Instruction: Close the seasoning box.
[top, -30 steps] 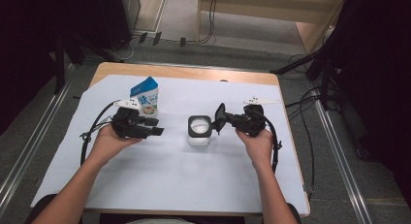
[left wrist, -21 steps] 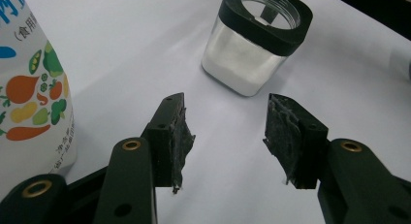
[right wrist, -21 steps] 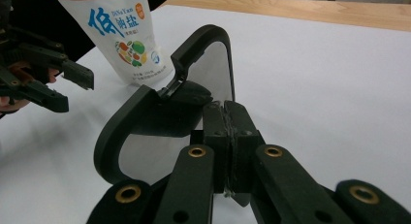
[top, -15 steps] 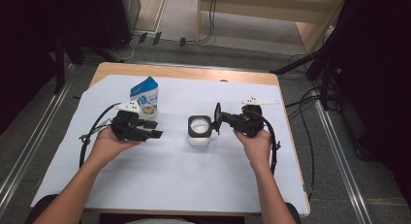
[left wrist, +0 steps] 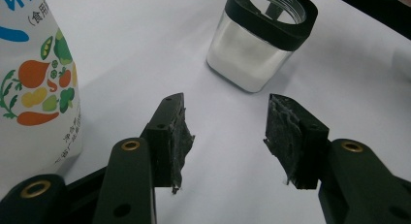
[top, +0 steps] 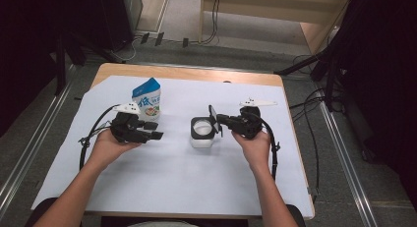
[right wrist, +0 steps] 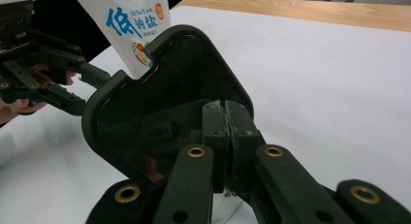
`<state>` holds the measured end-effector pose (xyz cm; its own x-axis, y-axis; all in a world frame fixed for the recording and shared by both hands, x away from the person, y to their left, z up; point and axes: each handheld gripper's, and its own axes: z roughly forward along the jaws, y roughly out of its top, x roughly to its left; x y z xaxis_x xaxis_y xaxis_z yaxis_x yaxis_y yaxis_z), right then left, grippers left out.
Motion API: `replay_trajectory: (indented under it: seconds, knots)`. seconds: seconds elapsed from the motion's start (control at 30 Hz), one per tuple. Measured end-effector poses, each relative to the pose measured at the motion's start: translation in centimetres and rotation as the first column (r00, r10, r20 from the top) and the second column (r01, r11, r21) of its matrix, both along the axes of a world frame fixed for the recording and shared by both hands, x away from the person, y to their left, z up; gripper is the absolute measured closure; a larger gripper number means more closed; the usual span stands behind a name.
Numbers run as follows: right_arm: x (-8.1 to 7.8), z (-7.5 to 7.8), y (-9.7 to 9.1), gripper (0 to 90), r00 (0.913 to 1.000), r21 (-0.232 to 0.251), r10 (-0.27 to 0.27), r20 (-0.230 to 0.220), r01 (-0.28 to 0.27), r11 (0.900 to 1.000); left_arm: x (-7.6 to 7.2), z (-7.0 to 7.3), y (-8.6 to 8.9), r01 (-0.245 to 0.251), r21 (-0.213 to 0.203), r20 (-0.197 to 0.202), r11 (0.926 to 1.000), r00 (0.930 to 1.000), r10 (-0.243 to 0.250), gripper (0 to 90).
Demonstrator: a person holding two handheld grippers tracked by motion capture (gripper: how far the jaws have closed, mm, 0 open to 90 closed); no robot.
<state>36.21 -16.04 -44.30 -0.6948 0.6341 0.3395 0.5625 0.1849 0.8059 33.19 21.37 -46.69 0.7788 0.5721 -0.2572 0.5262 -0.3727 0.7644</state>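
A square glass jar (top: 202, 133) with a black collar (left wrist: 259, 37) stands open at the middle of the white sheet, white powder inside. My right gripper (top: 219, 120) is shut on the jar's black lid (right wrist: 160, 103), which stands on edge just above the jar's right rim. A blue and white salt bag (top: 147, 99) stands upright to the left (left wrist: 34, 83). My left gripper (top: 155, 130) hovers in front of the bag, open, with nothing between its pads (left wrist: 225, 139), and points toward the jar.
A white sheet (top: 162, 178) covers the wooden table (top: 196, 74), whose bare edge shows at the back. Cables trail from both grippers. Metal rails run along both sides of the table, and dark stands rise at the back corners.
My right gripper has edged slightly left with the lid, closer over the jar. The left gripper has stayed where it was.
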Motion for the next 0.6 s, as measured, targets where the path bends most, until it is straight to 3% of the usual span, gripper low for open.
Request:
replay_trajectory:
  seconds: [0.33,0.47,0.6]
  knots:
    - [-0.1,-0.9,1.9,89.1,0.9989,-0.044,0.046,-0.009,-0.046,0.9980,-0.1,0.2,0.5,-0.003,-0.008,0.006,1.0000,1.0000,0.003,48.5]
    - [0.0,-1.0,2.1,88.6,0.9989,-0.045,0.046,-0.005,-0.046,0.9979,-0.3,0.2,0.8,0.007,0.012,0.012,0.9999,0.9999,-0.007,47.3]
    - [0.0,-0.8,1.6,84.8,0.9995,-0.046,0.031,0.011,-0.030,0.9985,-0.2,0.3,1.3,-0.001,-0.022,0.009,0.9998,1.0000,0.001,47.2]
